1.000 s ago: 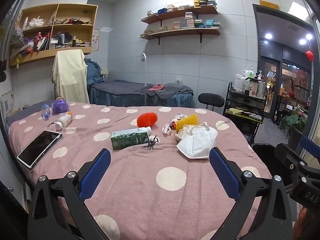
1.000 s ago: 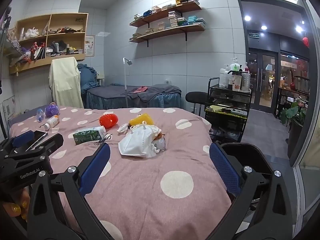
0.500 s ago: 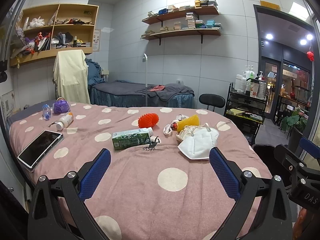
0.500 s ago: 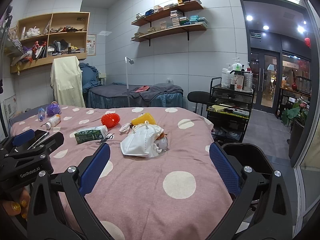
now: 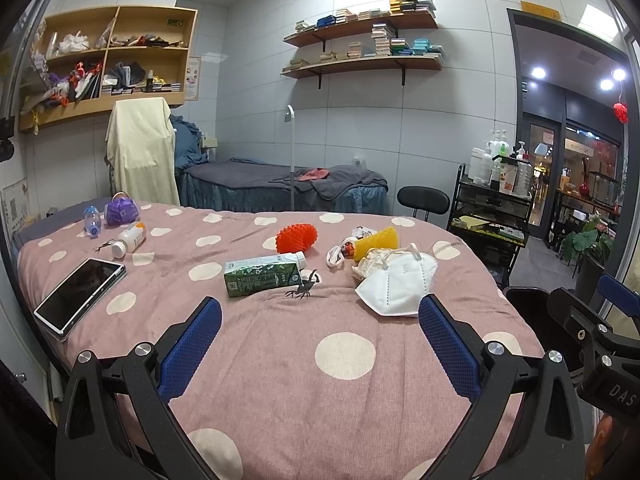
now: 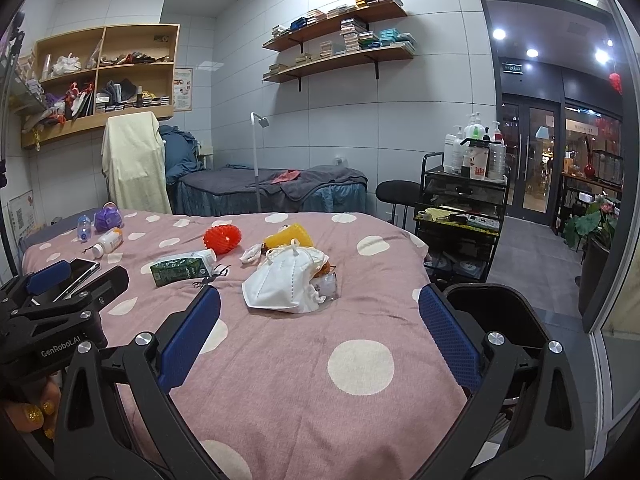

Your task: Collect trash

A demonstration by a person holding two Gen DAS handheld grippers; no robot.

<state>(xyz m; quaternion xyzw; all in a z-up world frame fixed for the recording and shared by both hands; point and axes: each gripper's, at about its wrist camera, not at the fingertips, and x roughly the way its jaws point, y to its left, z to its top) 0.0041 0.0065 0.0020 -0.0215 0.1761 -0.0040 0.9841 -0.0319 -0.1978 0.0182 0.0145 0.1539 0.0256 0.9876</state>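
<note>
On the pink dotted bed cover (image 5: 344, 392) lie a green milk carton (image 5: 262, 277), a white face mask (image 5: 400, 284) over crumpled wrappers, a red spiky ball (image 5: 297, 237), a yellow foam piece (image 5: 378, 240) and a small black scorpion toy (image 5: 304, 286). The mask (image 6: 286, 282) and carton (image 6: 180, 268) also show in the right wrist view. My left gripper (image 5: 320, 344) is open and empty, short of the carton. My right gripper (image 6: 320, 340) is open and empty, short of the mask. A black bin (image 6: 492, 312) stands at the bed's right edge.
A tablet (image 5: 80, 294), a white pill bottle (image 5: 128, 240), a small blue bottle (image 5: 92, 221) and a purple pouch (image 5: 121, 212) lie at the left. A black trolley (image 6: 460, 216) with bottles and a black stool (image 6: 396, 192) stand right of the bed.
Both grippers have drifted slightly, so the objects sit a little further right in the views. Nothing was taken hold of; both stay open.
</note>
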